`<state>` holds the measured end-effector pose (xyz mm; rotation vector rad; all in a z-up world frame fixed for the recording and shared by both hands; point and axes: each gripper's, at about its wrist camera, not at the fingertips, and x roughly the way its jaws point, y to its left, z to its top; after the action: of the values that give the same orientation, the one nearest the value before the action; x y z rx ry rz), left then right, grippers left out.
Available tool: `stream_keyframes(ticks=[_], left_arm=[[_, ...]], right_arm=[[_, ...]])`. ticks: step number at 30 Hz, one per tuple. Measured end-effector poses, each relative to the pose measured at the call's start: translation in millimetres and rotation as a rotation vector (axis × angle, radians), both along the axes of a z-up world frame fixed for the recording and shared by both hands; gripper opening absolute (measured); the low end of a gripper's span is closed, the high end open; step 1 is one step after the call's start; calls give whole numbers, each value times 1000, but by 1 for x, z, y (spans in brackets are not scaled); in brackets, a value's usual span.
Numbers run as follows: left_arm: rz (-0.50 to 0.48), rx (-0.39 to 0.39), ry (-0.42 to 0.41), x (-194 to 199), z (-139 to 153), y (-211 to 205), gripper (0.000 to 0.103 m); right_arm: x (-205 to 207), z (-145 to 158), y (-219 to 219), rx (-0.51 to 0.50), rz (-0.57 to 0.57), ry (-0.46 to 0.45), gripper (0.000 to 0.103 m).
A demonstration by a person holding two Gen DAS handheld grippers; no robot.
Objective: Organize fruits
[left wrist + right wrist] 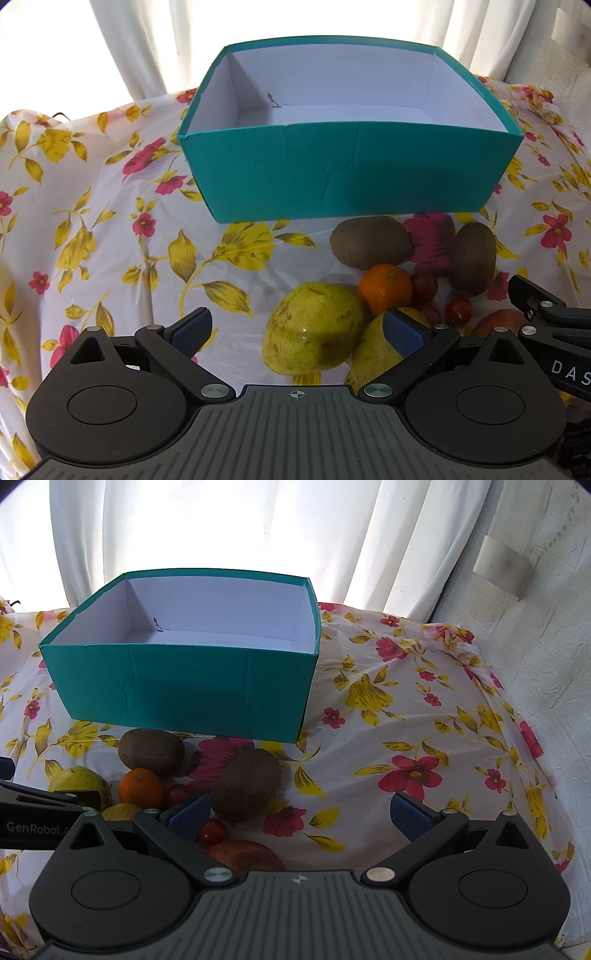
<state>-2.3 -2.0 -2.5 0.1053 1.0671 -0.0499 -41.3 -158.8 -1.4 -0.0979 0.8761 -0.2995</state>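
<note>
A teal box [332, 177] [184, 686] with a white inside stands open and holds nothing on the flowered cloth. In front of it lie two kiwis [369, 242] [472, 258], an orange [386, 288], two yellow-green pears [314, 328] [373, 350], small red tomatoes [458, 310] and a reddish fruit [498, 321]. My left gripper [299, 328] is open above the nearer pear, nothing held. My right gripper [301, 812] is open near a kiwi [245, 782], the reddish fruit [245, 854] below it, nothing between its fingers.
A floral tablecloth [406, 709] covers the table and drops off at the right. White curtains [221, 524] hang behind the box. A white textured wall [535, 646] stands at the right. The right gripper's body [554, 325] shows at the left view's right edge.
</note>
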Motion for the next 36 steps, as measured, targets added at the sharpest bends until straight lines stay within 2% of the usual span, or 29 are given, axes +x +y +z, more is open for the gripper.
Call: stream_keyframes(ticks=[36], left_arm=[[-1, -2, 15, 0, -2, 4, 101]], right_arm=[[1, -2, 1, -1, -1, 1, 103]])
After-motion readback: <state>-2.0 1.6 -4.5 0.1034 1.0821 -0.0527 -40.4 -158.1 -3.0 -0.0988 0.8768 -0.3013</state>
